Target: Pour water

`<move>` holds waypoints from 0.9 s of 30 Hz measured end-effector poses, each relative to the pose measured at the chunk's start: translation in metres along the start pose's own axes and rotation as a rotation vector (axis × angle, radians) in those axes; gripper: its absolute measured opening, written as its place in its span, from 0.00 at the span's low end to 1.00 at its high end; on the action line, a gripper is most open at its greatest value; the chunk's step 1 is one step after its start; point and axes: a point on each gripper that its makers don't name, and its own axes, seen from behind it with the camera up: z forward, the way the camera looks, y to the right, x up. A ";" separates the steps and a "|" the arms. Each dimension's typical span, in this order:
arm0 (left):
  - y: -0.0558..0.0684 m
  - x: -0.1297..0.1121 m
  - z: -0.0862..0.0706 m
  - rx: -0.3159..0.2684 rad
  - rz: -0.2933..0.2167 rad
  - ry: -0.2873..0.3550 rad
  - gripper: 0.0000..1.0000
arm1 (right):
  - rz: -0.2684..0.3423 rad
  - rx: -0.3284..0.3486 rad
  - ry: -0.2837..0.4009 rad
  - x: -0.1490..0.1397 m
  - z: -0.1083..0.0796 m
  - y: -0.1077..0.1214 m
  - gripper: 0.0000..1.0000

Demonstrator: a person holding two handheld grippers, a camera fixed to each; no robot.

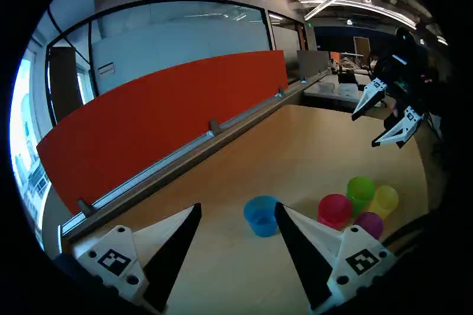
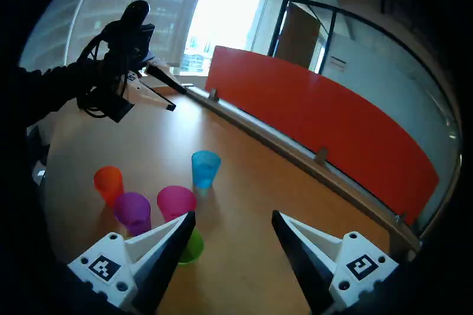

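I read five cups on the desk (image 1: 307, 137), all upright with mouths up, so each long axis is vertical. In the left gripper view the blue cup (image 1: 260, 216) stands at lower centre. It is inside the gap of my left claw (image 1: 237, 207), close against the finger on the frame's right. The pink cup (image 1: 334, 210), green cup (image 1: 360, 190), yellow cup (image 1: 384, 200) and purple cup (image 1: 369, 223) bunch together at lower right, beyond that finger. The finger cuts off the purple one's base.

In the right gripper view the blue cup (image 2: 206, 168) sits left of centre, above the gap of my right claw (image 2: 233, 214). The green cup (image 2: 192, 247) is half hidden behind the frame-left finger. The yellow cup (image 2: 109, 183) looks orange here.

I cannot tell whether any cup holds water.

Both claws are spread wide and pinch nothing. The right claw (image 1: 363, 132) hangs above the desk at upper right of the left gripper view. The left claw (image 2: 179, 100) hangs at upper left of the right gripper view, with a dark sleeve (image 2: 47, 90) behind it. A red divider (image 1: 165, 114) runs along the desk's far edge.
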 end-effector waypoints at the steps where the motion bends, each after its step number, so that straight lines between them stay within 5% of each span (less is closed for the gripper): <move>1: 0.000 -0.001 0.001 -0.001 0.000 -0.002 0.91 | 0.003 0.004 -0.003 -0.002 0.001 -0.001 1.00; 27: 0.015 -0.026 0.029 -0.076 0.041 -0.066 0.91 | 0.039 0.081 -0.060 -0.034 0.023 -0.029 1.00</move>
